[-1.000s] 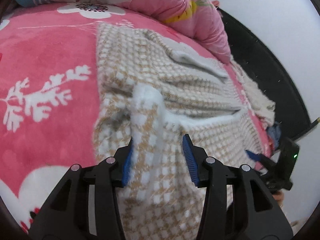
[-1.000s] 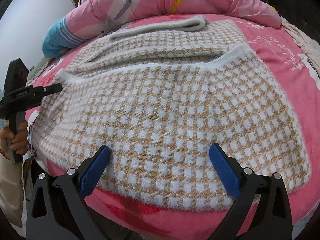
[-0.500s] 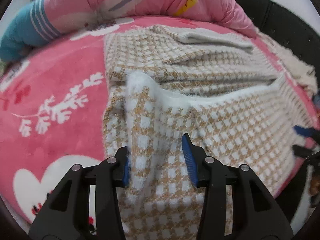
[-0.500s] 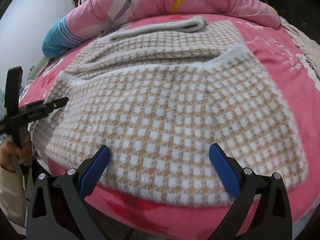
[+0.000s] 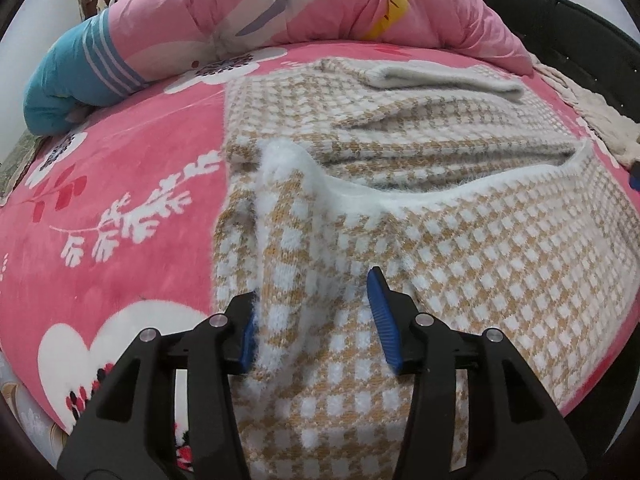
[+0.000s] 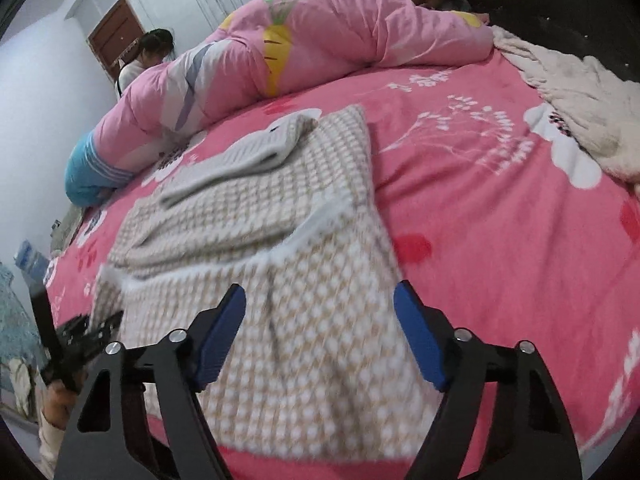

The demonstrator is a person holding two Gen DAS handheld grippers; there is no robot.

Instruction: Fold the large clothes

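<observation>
In the left wrist view, the left gripper (image 5: 316,320) fills the bottom centre of the frame. A raised fold of the sweater (image 5: 460,240) runs between its jaws: the fabric presses against the blue pad on the left, while the pad on the right stands clear of it, and the jaws are opening slightly. The sweater, checked in tan and white with a fluffy white edge, lies folded across the middle and right of the frame on the bed (image 5: 120,200), which has a pink cover with white flowers. A grey ribbed cuff (image 5: 440,80) rests on the sweater's far part, upper centre. A rolled pink quilt (image 5: 320,0) lies along the top, with its blue striped end at upper left. A cream blanket (image 5: 600,120) sits at the right edge.

In the right wrist view, the right gripper (image 6: 320,340) sits at bottom centre above the near part of the sweater (image 6: 300,300), somewhat blurred. Its jaws are closing, still wide apart and holding nothing; the cloth lies below them. The sweater spreads from lower centre towards middle left. The left gripper (image 6: 96,326) shows at lower left, at the sweater's left corner. The quilt (image 6: 340,40) curves across the top, and the blanket (image 6: 580,92) lies at upper right. A person (image 6: 148,56) stands beyond the bed at upper left.
</observation>
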